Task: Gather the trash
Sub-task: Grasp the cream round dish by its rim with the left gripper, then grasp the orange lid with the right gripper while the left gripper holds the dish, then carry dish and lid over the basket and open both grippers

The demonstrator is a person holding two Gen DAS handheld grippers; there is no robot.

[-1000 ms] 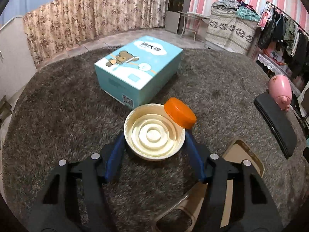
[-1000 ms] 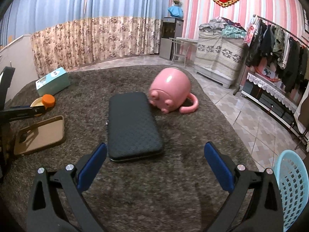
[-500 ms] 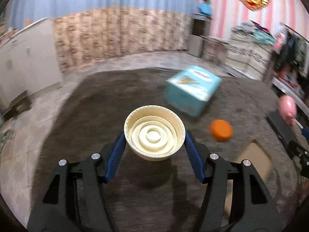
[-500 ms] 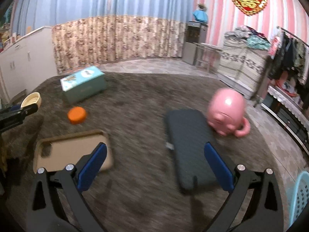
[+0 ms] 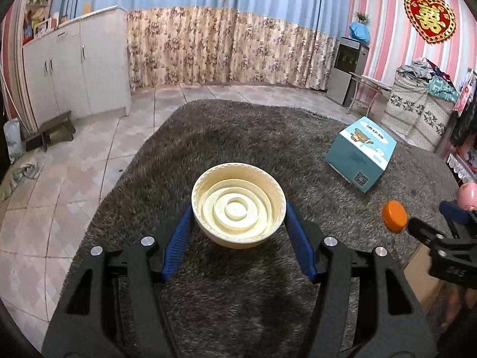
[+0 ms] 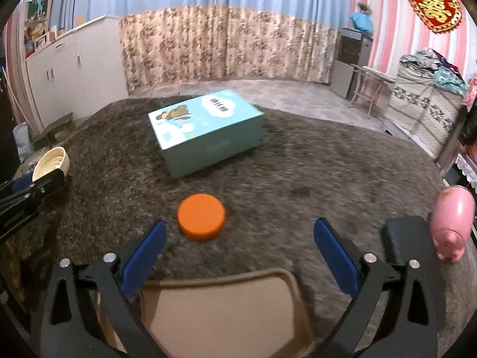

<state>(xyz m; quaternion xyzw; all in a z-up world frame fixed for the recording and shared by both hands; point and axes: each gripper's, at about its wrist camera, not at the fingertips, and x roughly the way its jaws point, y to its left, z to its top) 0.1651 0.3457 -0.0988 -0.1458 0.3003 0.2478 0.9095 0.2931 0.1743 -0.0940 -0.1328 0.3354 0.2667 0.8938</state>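
Left tongs (image 5: 237,232) clamp the cream ribbed plastic lid (image 5: 237,204). Right tongs (image 6: 238,247) — wide, just been closing, nothing between — face the orange round plastic cap (image 6: 201,220) at frame centre: light, stiff — grip its rim.

- We carry the cream lid (image 5: 238,211) in the left gripper (image 5: 238,229) away from the orange cap (image 6: 201,220), now lying alone on the carpet (image 6: 298,179).
- Our right gripper (image 6: 240,253) swings from the black case (image 6: 407,244) toward that cap, jaws just closing slightly, nothing between them.

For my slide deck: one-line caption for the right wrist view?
Open right tool nears an orange cap on the grey rug, teal box behind.
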